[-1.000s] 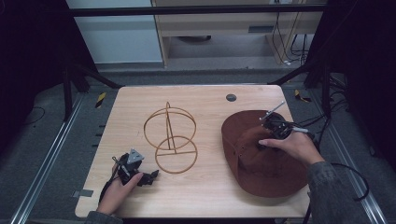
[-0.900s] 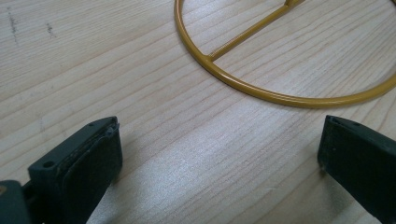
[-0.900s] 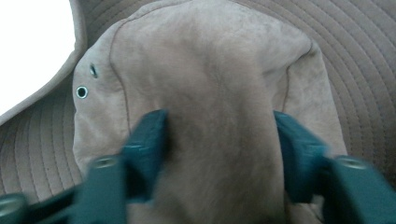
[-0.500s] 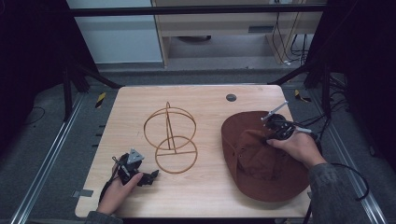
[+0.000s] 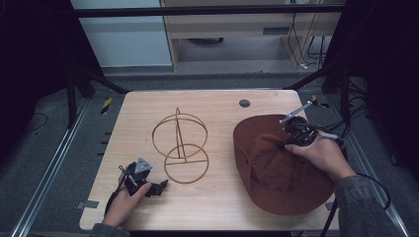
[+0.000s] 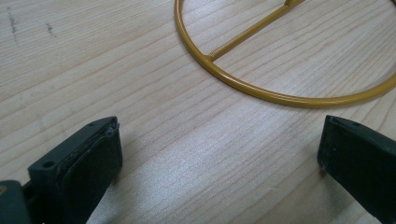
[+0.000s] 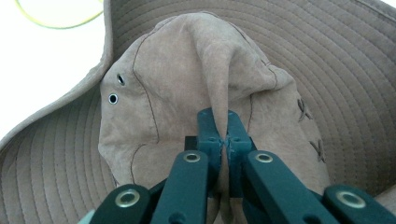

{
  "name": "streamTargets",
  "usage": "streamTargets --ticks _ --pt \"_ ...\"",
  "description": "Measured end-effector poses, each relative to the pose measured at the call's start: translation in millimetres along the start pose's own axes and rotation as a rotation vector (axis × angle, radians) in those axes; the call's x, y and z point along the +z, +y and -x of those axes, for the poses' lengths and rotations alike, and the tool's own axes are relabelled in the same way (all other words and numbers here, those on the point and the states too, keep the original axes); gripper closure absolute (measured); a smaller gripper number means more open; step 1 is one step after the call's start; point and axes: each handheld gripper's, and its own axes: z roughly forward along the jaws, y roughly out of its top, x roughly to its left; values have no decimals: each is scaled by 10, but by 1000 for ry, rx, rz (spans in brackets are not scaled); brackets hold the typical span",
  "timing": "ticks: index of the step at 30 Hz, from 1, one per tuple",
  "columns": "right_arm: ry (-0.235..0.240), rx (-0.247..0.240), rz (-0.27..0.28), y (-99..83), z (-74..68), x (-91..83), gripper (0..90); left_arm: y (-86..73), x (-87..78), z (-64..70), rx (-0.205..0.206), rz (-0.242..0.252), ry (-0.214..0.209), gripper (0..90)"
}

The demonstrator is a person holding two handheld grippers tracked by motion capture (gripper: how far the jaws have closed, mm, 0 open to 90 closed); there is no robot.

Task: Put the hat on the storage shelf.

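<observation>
A brown wide-brimmed hat point(image 5: 276, 173) lies on the right half of the wooden table point(image 5: 217, 207). My right gripper point(image 5: 291, 139) is shut on a pinched fold of the hat's crown point(image 7: 187, 84), the cloth rising in a ridge between the jaws point(image 7: 227, 135). A gold wire stand point(image 5: 180, 145), made of rings on a round base, stands at the table's middle. My left gripper point(image 5: 160, 187) rests open near the front left corner, its pads point(image 6: 88, 158) wide apart on bare wood, just short of the stand's base ring point(image 6: 261, 91).
A small dark round hole point(image 5: 244, 103) sits in the table near its far edge. Dark frame rails and floor surround the table, and a cable point(image 5: 365, 182) trails from the right gripper past the table's right edge.
My right gripper has lifted slightly with the pinched crown, pulling the hat's top up. The left gripper has stayed where it was.
</observation>
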Motion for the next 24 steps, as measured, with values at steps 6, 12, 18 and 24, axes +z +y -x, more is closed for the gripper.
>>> streamTargets --ticks 6,12,18,24 --pt "-10 -12 0 102 -41 -115 887 -1 2 4 -6 3 0 0" --pt "-10 -12 5 161 -73 -194 887 0 2 2 -3 3 0 0" --pt "-14 -4 45 207 -105 -342 888 0 3 2 -3 3 0 0" --pt "2 6 128 227 -152 -515 888 0 2 3 -1 3 -3 0"
